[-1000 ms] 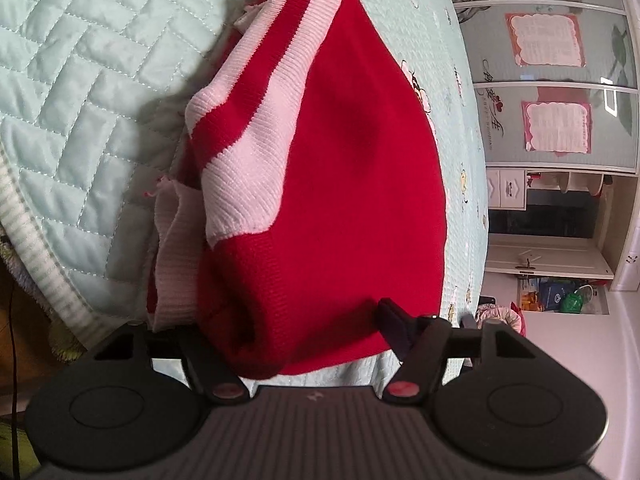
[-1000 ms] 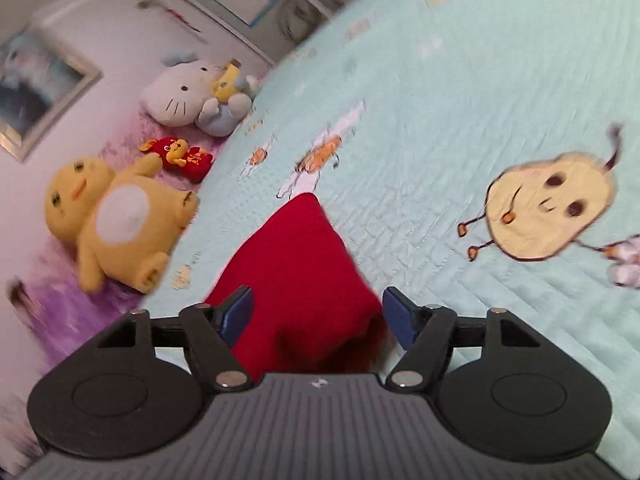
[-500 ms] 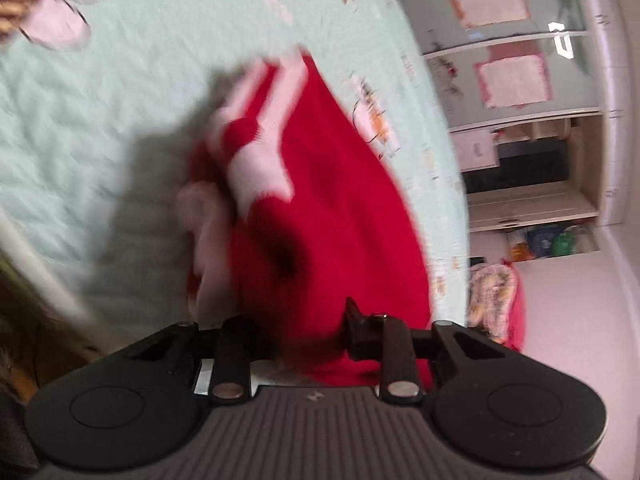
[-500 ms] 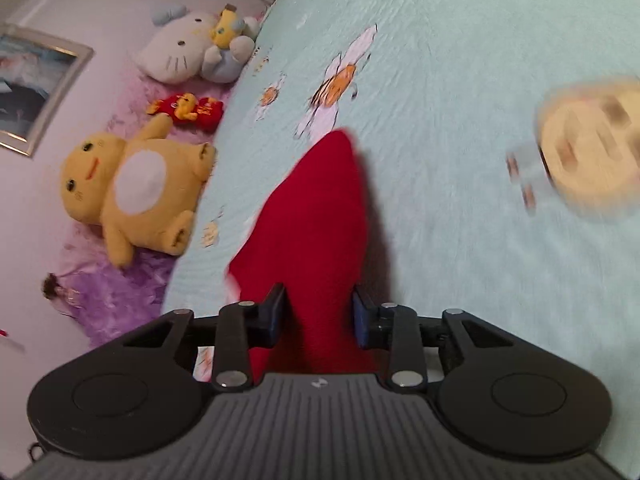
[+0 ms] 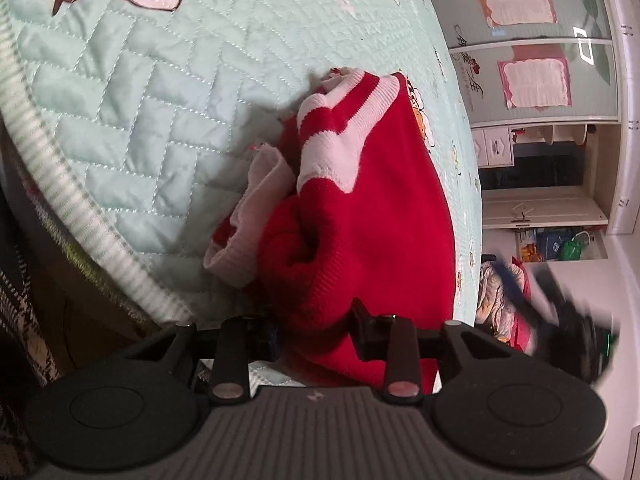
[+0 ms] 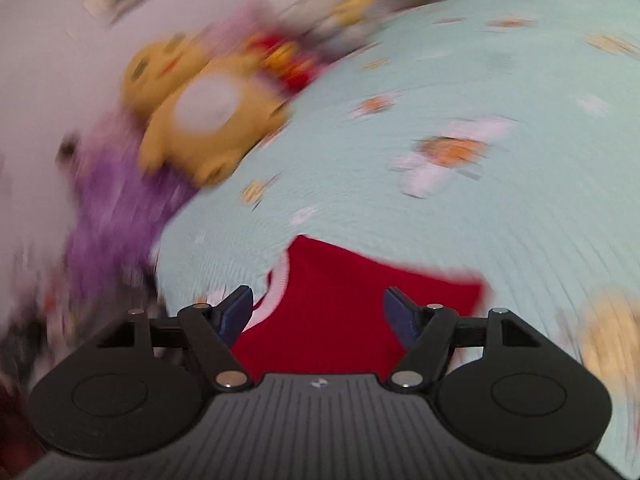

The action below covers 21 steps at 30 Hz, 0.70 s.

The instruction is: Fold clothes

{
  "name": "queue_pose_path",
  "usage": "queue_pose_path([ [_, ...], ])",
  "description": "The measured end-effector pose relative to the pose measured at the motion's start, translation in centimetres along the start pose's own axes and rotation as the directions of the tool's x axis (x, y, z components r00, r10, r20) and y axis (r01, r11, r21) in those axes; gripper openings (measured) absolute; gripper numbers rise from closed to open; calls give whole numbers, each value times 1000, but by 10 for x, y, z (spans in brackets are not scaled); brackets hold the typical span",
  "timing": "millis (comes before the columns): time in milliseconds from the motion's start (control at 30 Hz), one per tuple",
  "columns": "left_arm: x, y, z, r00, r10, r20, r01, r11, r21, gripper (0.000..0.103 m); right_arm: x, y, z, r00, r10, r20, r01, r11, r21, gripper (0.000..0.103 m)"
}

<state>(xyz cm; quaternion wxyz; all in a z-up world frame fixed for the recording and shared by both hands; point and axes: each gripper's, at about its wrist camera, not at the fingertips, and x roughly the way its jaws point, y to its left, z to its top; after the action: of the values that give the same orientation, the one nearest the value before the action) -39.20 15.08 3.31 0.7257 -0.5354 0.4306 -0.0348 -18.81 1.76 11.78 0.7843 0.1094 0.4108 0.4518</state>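
On the bed [image 5: 120, 120], the left gripper [image 5: 312, 328] has its jaws easing off a sweater [image 5: 380, 220] fold to square it; the right gripper [image 6: 320, 312], jaws apart, has just let go.

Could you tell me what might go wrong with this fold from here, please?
The left gripper has thick red sweater bunched between its just-opening jaws, so pulling away may drag the fold apart. The sweater sits close to the quilt edge and could slide off. The right gripper is open, steadying nothing.
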Motion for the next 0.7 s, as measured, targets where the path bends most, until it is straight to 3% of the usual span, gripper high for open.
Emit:
queue_pose_path([
  [67, 0, 1, 3, 1000, -3, -5, 3, 1000, 4, 39, 53, -10, 25, 991, 18, -134, -29, 996, -82, 72],
  [133, 1, 3, 5, 1000, -13, -16, 13, 1000, -1, 40, 105, -22, 43, 961, 24, -275, -66, 987, -146, 72],
  [200, 4, 3, 6, 999, -25, -28, 25, 1000, -3, 40, 146, -39, 51, 919, 39, -392, -107, 982, -153, 72],
  [267, 4, 6, 9, 999, -30, -39, 30, 1000, -3, 40, 179, -54, 53, 859, 120, -497, -194, 976, -98, 74],
  [333, 5, 4, 10, 998, -26, -48, 27, 999, 21, 40, 197, -64, 54, 814, 257, -521, -309, 951, -13, 74],
  [400, 5, 0, 12, 998, -18, -53, 21, 998, 54, 40, 219, -68, 56, 755, 385, -530, -400, 912, 94, 74],
  [433, 6, -3, 13, 999, -15, -52, 19, 996, 82, 35, 230, -67, 55, 735, 412, -538, -420, 900, 114, 74],
  [467, 6, -7, 13, 999, -11, -50, 16, 994, 113, 31, 238, -65, 54, 723, 425, -544, -432, 893, 124, 67],
  [500, 5, -12, 13, 999, -2, -48, 9, 988, 154, 30, 239, -63, 53, 730, 411, -546, -425, 899, 108, 58],
  [533, 4, -18, 14, 999, 8, -45, 1, 980, 197, 29, 240, -60, 53, 737, 396, -548, -418, 904, 92, 38],
  [633, 1, -31, 13, 999, 3, -42, 10, 957, 291, 27, 230, -52, 53, 764, 375, -525, -413, 910, 48, 23],
  [700, 0, -46, 22, 999, -17, -41, 31, 937, 347, 26, 202, -55, 55, 809, 391, -438, -414, 909, 48, 22],
])
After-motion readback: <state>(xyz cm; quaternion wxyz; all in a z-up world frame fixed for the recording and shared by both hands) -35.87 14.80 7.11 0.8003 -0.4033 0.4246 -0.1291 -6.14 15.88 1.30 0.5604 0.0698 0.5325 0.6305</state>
